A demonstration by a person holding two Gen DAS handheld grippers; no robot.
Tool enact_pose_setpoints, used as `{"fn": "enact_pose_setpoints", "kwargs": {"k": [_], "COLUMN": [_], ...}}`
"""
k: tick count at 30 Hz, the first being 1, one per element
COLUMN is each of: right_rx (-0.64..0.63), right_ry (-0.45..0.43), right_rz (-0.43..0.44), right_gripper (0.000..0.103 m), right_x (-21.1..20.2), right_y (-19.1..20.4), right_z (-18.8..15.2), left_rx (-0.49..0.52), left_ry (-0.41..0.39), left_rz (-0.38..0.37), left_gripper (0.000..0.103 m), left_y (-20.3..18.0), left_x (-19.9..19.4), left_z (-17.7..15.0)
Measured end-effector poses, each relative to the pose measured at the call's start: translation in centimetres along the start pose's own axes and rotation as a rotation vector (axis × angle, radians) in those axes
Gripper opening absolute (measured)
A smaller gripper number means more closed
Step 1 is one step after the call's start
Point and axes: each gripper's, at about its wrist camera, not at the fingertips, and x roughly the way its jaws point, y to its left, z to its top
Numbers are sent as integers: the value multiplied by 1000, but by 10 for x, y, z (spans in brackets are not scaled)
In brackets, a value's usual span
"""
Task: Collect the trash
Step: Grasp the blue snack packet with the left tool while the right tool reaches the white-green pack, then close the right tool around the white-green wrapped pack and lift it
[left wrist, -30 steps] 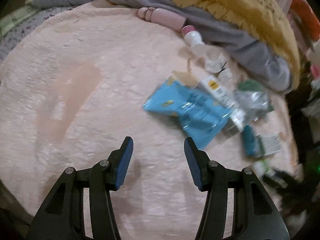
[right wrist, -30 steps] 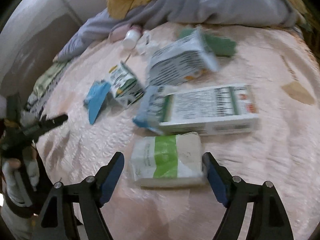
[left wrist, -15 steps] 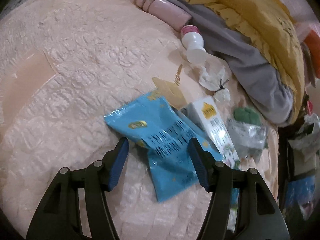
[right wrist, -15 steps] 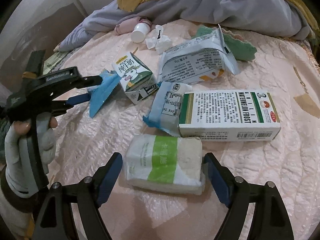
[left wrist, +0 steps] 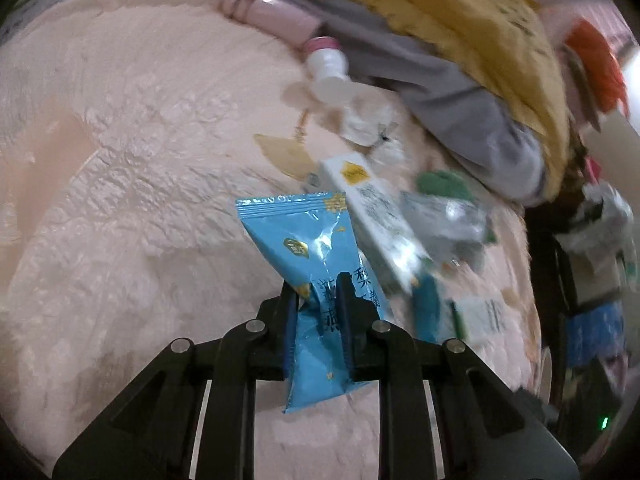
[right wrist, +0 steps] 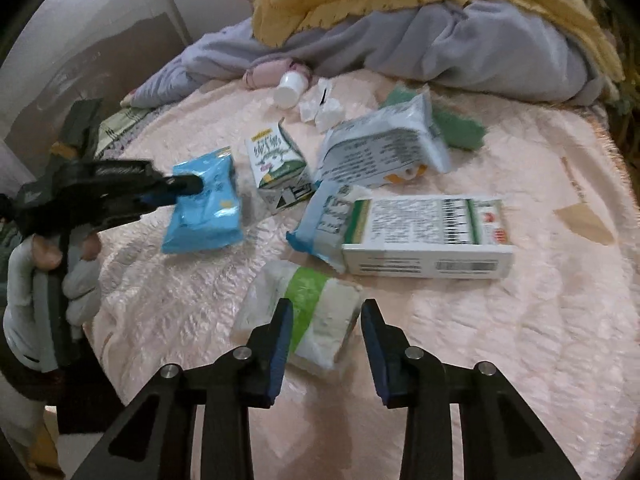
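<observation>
My left gripper (left wrist: 316,300) is shut on a blue snack packet (left wrist: 304,240), pinching its lower half so the top stands up off the pink bedspread (left wrist: 120,200). From the right wrist view, that same left gripper (right wrist: 188,188) holds the blue packet (right wrist: 204,216) in a person's grey-gloved hand (right wrist: 52,280). My right gripper (right wrist: 326,312) is closing its jaws on a white pack with a green band (right wrist: 312,300). The pack sits squeezed and tilted between the blue pads.
Still lying on the bedspread are a small milk carton (right wrist: 276,160), a long white and green box (right wrist: 428,236), a pale blue wrapper (right wrist: 324,216), a crumpled white bag (right wrist: 380,144), a green cloth (right wrist: 456,124), tissue (right wrist: 324,110) and a white bottle (right wrist: 290,88). Grey (right wrist: 440,48) and yellow blankets are heaped behind.
The left jaws went over the blue packet, closed on it and raised its end. The right jaws narrowed onto the white and green pack, which now sits tilted and squeezed.
</observation>
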Motion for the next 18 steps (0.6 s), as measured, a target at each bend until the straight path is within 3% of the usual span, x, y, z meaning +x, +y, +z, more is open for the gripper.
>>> {"fn": "enact_pose_setpoints", "kwargs": {"k": [6, 8, 10, 13, 18], "right_rx": [39, 105, 147, 149, 63], "right_ry": [-26, 8, 23, 28, 74], "right_rz": [12, 16, 32, 54, -11], "right_gripper": [31, 44, 79, 80, 87], "right_x": [-20, -14, -9, -1, 27], "right_y": [-13, -21, -22, -10, 24], "right_z": [-6, -6, -7, -1, 16], "left_rx": [91, 105, 124, 147, 118], "left_ry": [-31, -42, -57, -88, -105], "left_rz": [2, 7, 26, 72, 109], "left_gripper": [16, 16, 16, 16, 16], "left_y": [-32, -36, -37, -31, -9], "left_x": [-23, -28, -32, -41, -46], "left_z": [-16, -18, -18, -18, -12]}}
